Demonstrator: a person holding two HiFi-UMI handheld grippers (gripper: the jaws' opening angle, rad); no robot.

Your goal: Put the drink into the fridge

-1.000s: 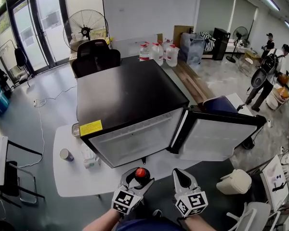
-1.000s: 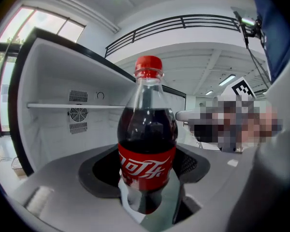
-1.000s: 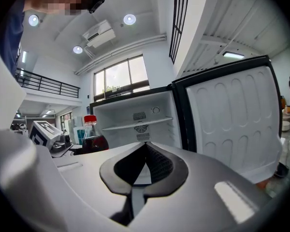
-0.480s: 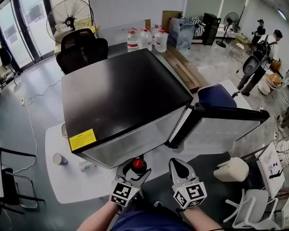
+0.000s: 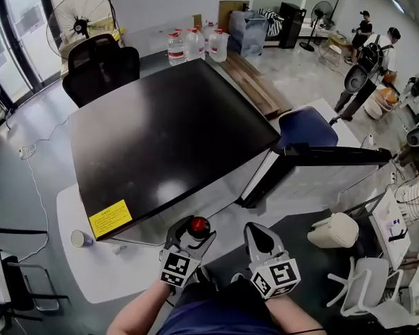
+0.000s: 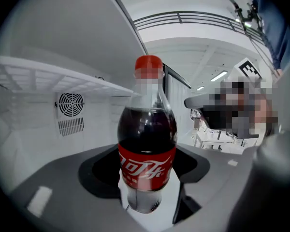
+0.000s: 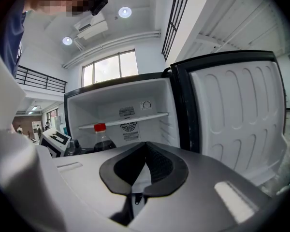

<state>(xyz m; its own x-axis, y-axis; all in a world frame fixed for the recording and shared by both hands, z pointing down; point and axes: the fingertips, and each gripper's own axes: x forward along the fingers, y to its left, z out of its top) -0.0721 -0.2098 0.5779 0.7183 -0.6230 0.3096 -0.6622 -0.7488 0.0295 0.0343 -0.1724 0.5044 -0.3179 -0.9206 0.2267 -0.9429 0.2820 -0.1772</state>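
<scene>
Left gripper (image 5: 194, 234) holds the bottle (image 6: 146, 149) upright at the mouth of the open fridge (image 5: 160, 131), jaws clamped low on its body. The bottle is not yet set down inside. Right gripper (image 7: 144, 149) hangs beside it, jaws together and empty. Door (image 5: 314, 160) stands wide. Likely risks: the red cap strikes the shelf (image 6: 63, 76) above on entry, or the tall bottle pivots in so low a grip and topples on release.

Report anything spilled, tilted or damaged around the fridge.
Nothing stands out. The red-capped plastic cola bottle stands upright and capped in the left gripper; the black-topped white fridge has its door swung open, with no spill visible.
</scene>
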